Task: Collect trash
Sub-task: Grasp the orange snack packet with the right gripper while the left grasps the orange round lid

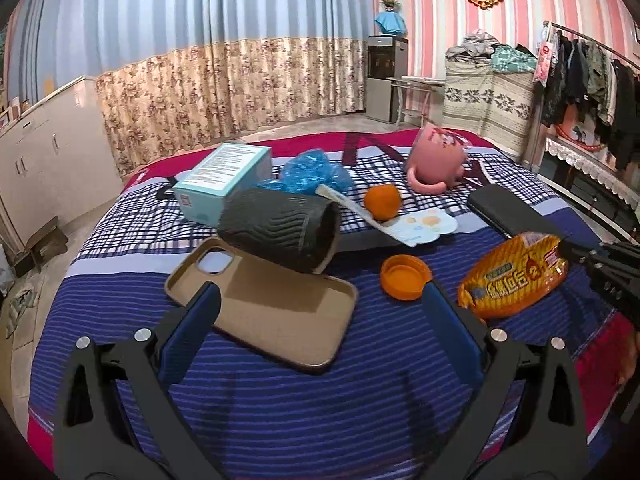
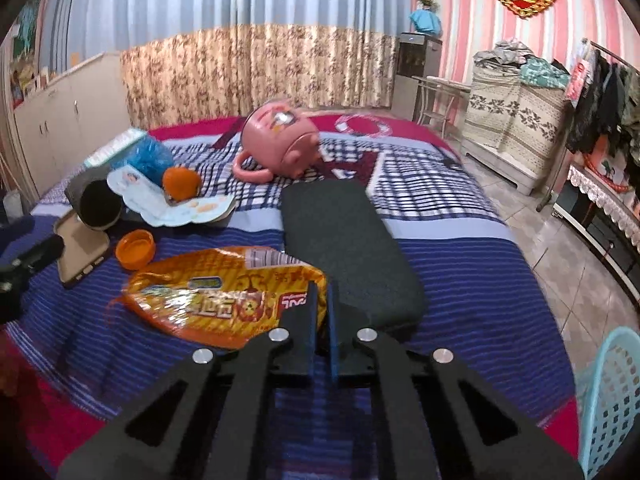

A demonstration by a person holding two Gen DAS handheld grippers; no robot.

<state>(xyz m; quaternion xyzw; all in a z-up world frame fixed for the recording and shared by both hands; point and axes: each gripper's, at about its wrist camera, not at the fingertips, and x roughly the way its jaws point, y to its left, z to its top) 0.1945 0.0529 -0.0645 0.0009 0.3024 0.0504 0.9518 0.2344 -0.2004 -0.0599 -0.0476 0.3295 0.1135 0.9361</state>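
An orange snack wrapper (image 2: 216, 296) lies on the striped bed; it also shows in the left wrist view (image 1: 516, 276). My right gripper (image 2: 322, 292) is shut on the wrapper's right edge; it shows in the left wrist view (image 1: 576, 250) at the right. My left gripper (image 1: 320, 304) is open and empty above a tan phone case (image 1: 276, 300). An orange lid (image 1: 406, 276), crumpled blue plastic (image 1: 312, 172), a flat white wrapper (image 1: 416, 224) and a dark paper cup (image 1: 280, 232) on its side lie nearby.
A teal box (image 1: 224, 176), an orange fruit (image 1: 382, 202), a pink mug (image 1: 436, 156) and a black case (image 2: 348, 248) lie on the bed (image 1: 320, 400). A light blue basket (image 2: 612, 404) stands at the right by the bed. Cabinets, curtain and clothes rack surround it.
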